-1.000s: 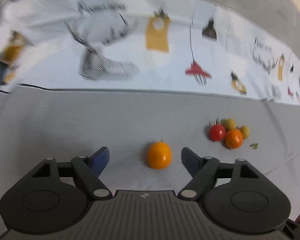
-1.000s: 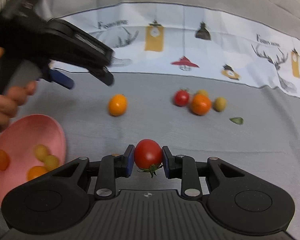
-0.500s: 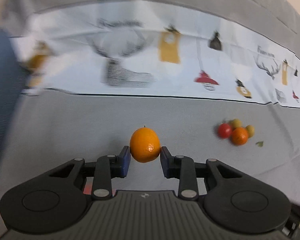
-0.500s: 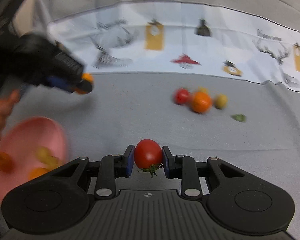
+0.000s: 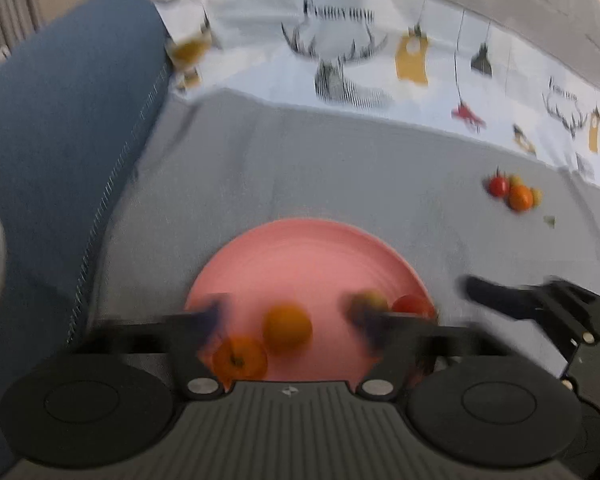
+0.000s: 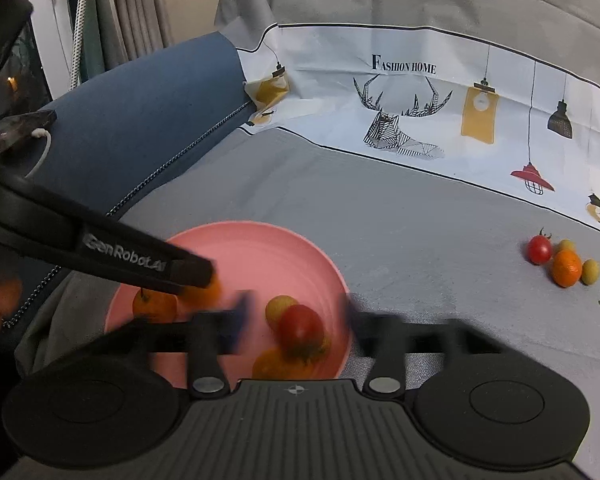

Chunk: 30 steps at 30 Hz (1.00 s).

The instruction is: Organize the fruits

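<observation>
Over the pink plate (image 6: 300, 248), both just-opened tongs (image 5: 288, 318) (image 6: 296, 320) straddle loose fruit, gripping neither the orange (image 5: 287, 327) nor the tomato (image 6: 301, 326)

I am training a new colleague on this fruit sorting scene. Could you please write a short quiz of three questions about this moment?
1. True or false: the right gripper is shut on the red tomato.
2. What colour is the plate?
3. How many fruits lie in the cluster on the grey cloth, away from the plate: A two, B four, C six?

Key: 1 false, its jaws have just been opening and the pads stand clear of it; 2 pink; 3 B.
</observation>
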### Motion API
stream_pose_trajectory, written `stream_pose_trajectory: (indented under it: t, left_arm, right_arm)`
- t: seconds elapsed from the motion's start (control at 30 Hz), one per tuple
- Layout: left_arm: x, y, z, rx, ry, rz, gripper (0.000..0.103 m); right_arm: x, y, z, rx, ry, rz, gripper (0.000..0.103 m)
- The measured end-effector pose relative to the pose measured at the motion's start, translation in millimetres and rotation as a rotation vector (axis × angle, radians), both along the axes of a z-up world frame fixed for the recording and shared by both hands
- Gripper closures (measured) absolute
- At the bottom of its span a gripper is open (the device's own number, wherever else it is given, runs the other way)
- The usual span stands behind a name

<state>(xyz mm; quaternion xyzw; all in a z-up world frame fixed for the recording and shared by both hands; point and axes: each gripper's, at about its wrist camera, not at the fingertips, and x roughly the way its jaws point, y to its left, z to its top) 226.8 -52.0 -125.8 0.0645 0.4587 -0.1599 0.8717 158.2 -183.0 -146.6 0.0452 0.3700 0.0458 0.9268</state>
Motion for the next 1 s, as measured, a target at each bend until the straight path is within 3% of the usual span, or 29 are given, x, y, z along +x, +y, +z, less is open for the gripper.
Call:
stream_pose_trajectory:
  t: [0.07, 0.13, 0.3, 0.43, 0.53, 0.63, 0.73, 0.8, 0.87, 0.93, 1.0]
  left_arm:
    - [-7, -1, 10, -0.014, -0.091, 0.003, 0.000]
    - [-7, -9, 14, -0.004, -0.096, -0.024, 0.000]
    - [-2, -67, 12, -0.031, -0.115, -0.073, 0.000]
    - [12, -149, -16, -0.027, -0.126, -0.118, 0.000]
    - [18, -204, -48, 0.000, -0.152, -0.155, 0.000]
    - [18, -240, -76, 0.082, -0.178, -0.165, 0.000]
    - [13, -255, -103, 0.104, -0.215, -0.177, 0.000]
    - [9, -252, -112, 0.032, -0.272, -0.141, 0.000]
    - [10, -252, -118, -0.033, -0.279, -0.103, 0.000]
    - [15, -250, -123, -0.081, -0.261, -0.090, 0.000]
    - [15, -250, -122, -0.088, -0.262, -0.089, 0.000]
  right_arm:
    - [-5, -4, 4, -0.016, -0.043, -0.029, 0.013]
    - [-8, -18, 8, -0.038, -0.049, -0.055, 0.010]
    - [-22, -80, -4, -0.091, -0.050, -0.329, 0.001]
    - [-28, -144, -27, -0.112, -0.007, -0.587, 0.001]
    - [-31, -182, -49, -0.147, -0.017, -0.713, 0.001]
    - [-32, -205, -74, -0.192, 0.004, -0.736, 0.001]
    - [-33, -222, -96, -0.232, 0.045, -0.734, 0.001]
    - [-38, -229, -103, -0.200, 0.006, -0.749, 0.001]
    - [-32, -236, -107, -0.144, -0.004, -0.774, 0.001]
    - [-30, -235, -110, -0.151, -0.017, -0.779, 0.001]
    - [-29, -234, -110, -0.158, -0.020, -0.778, 0.001]
